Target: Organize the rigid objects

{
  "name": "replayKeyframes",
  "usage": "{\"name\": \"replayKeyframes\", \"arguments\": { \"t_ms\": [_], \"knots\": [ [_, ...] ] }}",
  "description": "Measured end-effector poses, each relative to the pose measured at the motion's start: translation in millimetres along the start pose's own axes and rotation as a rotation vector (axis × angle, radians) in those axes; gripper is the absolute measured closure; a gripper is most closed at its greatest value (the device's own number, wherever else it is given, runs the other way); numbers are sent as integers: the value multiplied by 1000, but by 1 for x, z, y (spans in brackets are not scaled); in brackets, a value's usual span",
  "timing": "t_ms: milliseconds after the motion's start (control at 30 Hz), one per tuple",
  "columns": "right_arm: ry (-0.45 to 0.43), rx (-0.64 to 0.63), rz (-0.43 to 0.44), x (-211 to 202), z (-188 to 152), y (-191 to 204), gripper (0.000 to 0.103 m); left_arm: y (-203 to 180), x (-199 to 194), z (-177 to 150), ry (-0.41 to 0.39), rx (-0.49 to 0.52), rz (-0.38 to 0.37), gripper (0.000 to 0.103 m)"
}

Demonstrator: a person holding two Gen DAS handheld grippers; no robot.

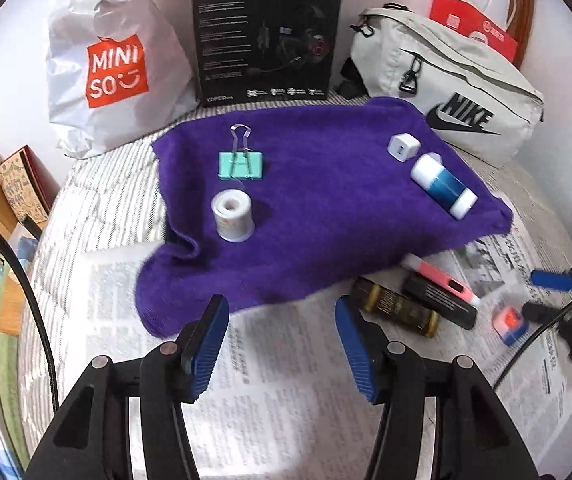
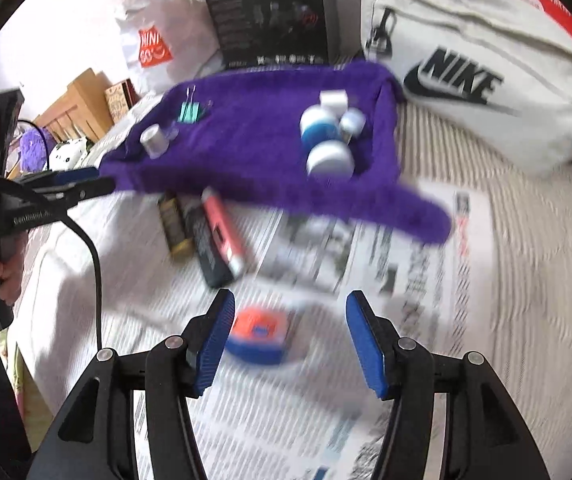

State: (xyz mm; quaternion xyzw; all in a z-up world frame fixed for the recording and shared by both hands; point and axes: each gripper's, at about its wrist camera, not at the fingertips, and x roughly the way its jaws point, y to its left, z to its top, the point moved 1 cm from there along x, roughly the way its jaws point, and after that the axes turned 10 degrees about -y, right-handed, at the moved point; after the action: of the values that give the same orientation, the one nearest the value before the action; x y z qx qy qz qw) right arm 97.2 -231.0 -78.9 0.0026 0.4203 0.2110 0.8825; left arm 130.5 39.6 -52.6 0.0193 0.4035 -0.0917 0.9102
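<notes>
Rigid objects: four sit on the purple towel [image 1: 325, 200]; the rest lie on newspaper [image 1: 286, 420] in front of it.
On the towel: teal binder clip [image 1: 241, 164], white tape roll [image 1: 232, 216] standing on end, white cube [image 1: 403, 146], blue-and-white tube [image 1: 443, 185] lying down.
On the newspaper: dark gold-capped bottle [image 1: 395, 306], black bar [image 1: 439, 297] and pink pen [image 1: 443, 280] side by side, near the towel's front edge.
My left gripper [image 1: 282, 344]: fingers spread wide, holding nothing, over newspaper just short of the towel.
My right gripper [image 2: 287, 340]: fingers spread; an orange-and-blue block [image 2: 258, 336] lies between them nearer the left finger, contact unclear.
Hard to make out: right wrist view is motion-blurred, so the block's shape and the print are smeared.
Cut off: Miniso bag [image 1: 114, 64], black headset box [image 1: 266, 36] and Nike pouch [image 1: 457, 92] behind the towel; contents hidden.
Only in right view: a second small white-capped item [image 2: 351, 122] beside the tube.
</notes>
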Motion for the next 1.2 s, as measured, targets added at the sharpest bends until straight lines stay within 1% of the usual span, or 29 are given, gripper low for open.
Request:
{"name": "replayKeyframes", "arguments": {
  "t_ms": [100,200,333,400,467,500,667,733,833,1000,1100,1200],
  "knots": [
    [13,15,-2,5,-11,4,45,-7,-5,-8,1,5,-7,49],
    [4,29,11,8,-14,8,45,-9,-8,-16,12,-7,-14,49],
    [19,-4,-32,20,-17,17,46,-9,-13,-26,18,-14,-14,49],
    [12,-35,-58,22,-20,21,50,-9,-15,-30,23,-19,-15,49],
    [6,-66,-73,21,-21,23,64,-9,-15,-34,27,-25,-13,49],
    [5,-68,-71,20,-21,23,66,-10,-16,-35,27,-32,-14,49],
    [-5,-73,-67,19,-24,19,66,-16,-14,-37,23,-70,-41,49],
    [-11,-75,-73,17,-26,18,66,-21,-11,-35,28,-70,-45,49],
    [-10,-64,-70,11,-29,14,66,-27,-2,-30,42,-69,-38,49],
    [-13,-61,-65,6,-35,7,66,-35,14,-18,57,-103,-59,49],
    [-29,-55,-56,5,-37,6,66,-39,23,-14,64,-116,-48,49],
    [-45,-57,-55,5,-39,6,66,-42,35,-13,91,-119,-7,49]
  ]
}}
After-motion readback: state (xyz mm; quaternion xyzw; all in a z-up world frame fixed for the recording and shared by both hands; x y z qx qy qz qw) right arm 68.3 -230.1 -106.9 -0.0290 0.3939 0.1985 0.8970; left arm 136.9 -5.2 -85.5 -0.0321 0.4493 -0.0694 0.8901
